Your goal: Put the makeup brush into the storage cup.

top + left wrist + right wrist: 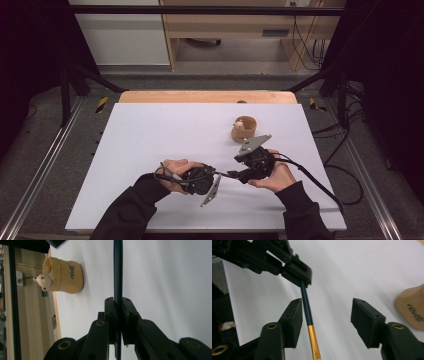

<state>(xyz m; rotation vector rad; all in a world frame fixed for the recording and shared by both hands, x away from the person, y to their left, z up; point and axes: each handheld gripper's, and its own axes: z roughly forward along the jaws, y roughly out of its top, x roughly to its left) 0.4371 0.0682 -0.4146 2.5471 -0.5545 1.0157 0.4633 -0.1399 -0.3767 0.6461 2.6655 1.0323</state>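
Note:
A thin dark blue stick [118, 270] with a gold end [314, 342] is held above the white table [150, 140]. My left gripper [119, 307] is shut on it, pads pressed on either side of the shaft. In the high view the left gripper [216, 173] points right and meets my right gripper [241, 175] near the table's front. The right gripper [325, 312] stands open around the stick, which runs close beside one pad [294, 315] with a wide gap to the other. The left gripper's tips [302, 280] grip the stick farther along.
A tan ceramic cup [245, 129] with a small bear figure [44, 281] on its rim stands behind the right gripper. It has dark lettering on its side [412, 307]. The table's wooden far edge [207, 96] lies beyond it.

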